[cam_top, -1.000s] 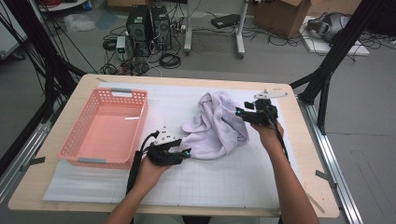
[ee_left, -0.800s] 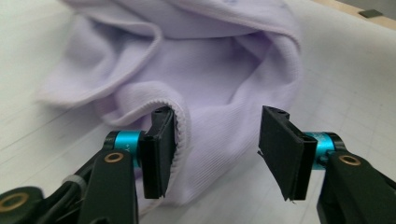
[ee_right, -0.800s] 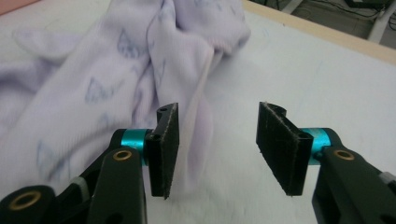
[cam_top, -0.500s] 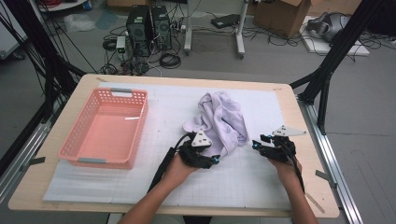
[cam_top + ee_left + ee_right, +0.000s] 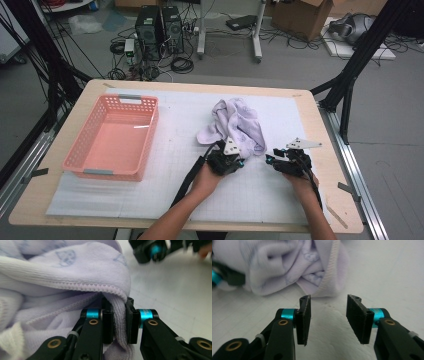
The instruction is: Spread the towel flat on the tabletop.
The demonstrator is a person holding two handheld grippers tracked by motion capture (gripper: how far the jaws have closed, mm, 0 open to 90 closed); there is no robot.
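**Left gripper bites the cloth hem, right gripper waits open**

My left gripper [image 5: 117, 322] has just been closing, and there it is: the pads are pinched on a ribbed hem of the lilac cloth [image 5: 75, 277], the fold squeezed flat between the two jaws. In the high view, that left gripper [image 5: 239, 161] sits at the near edge of the crumpled cloth [image 5: 239, 122], which lies bunched up on the white mat [image 5: 175, 200] in the middle of the desk [image 5: 345, 200].

Over to my right gripper [image 5: 328, 317]: jaws apart, nothing between the pads, just bare mat under them. It has just been closing a touch, yet no fabric is in there. The cloth's [image 5: 294, 267] stitched edge hangs just ahead of the fingertips; whether a tip brushes it I can't quite tell from this angle. From above, the right gripper [image 5: 270, 161] rests low on the mat, just beside the cloth's right corner, near my left one.

The pink basket [image 5: 80, 165] stands well apart at the left.
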